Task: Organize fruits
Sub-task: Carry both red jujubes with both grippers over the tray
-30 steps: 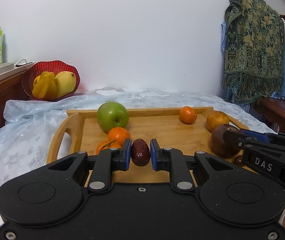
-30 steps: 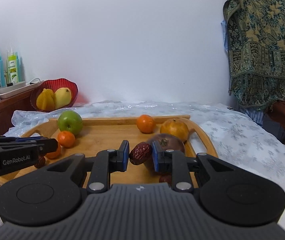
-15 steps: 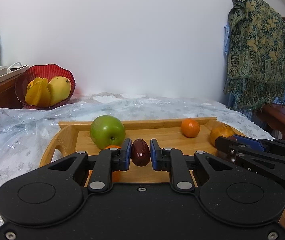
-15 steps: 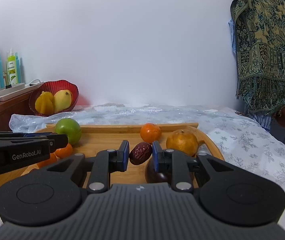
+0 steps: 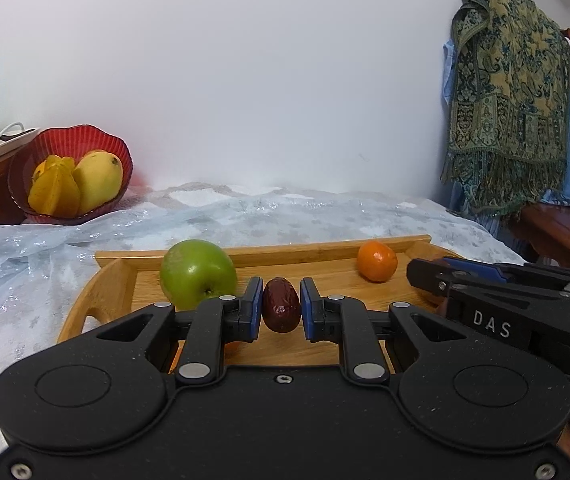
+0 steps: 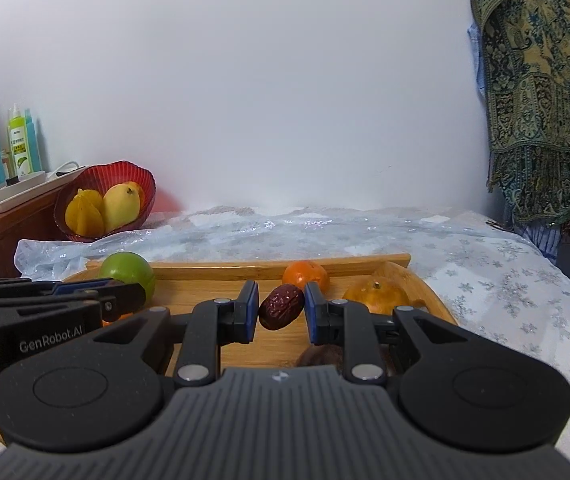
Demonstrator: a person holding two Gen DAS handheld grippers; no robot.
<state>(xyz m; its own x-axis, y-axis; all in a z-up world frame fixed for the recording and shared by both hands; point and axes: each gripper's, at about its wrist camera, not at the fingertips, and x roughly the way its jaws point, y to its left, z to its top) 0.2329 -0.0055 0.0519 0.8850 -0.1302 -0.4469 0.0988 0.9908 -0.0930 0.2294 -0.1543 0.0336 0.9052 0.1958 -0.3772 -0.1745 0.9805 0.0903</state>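
Both grippers are held level and side by side above the near part of the wooden tray (image 5: 109, 280), pointing toward the white wall. The left gripper (image 5: 281, 306) has its fingers (image 5: 251, 308) narrowed onto a dark red date (image 5: 281, 305), which stands upright between the blue pads, clear of the tray floor. The right gripper (image 6: 281, 307) likewise pinches a second date (image 6: 281, 306), this one tilted, its upper end toward the right pad. In the left wrist view the right gripper's side shows at the right edge, close alongside; in the right wrist view the left gripper's body shows at the left edge. On the tray lie a green apple (image 5: 198, 274) at the far left, a small orange (image 5: 377, 261) near the far rim, and a larger yellow-orange fruit (image 6: 377, 295) toward the right side. The tray rests on a pale snowflake-patterned cloth (image 6: 505, 280). A red bowl (image 5: 121, 152) with yellow fruit sits beyond, at the far left.
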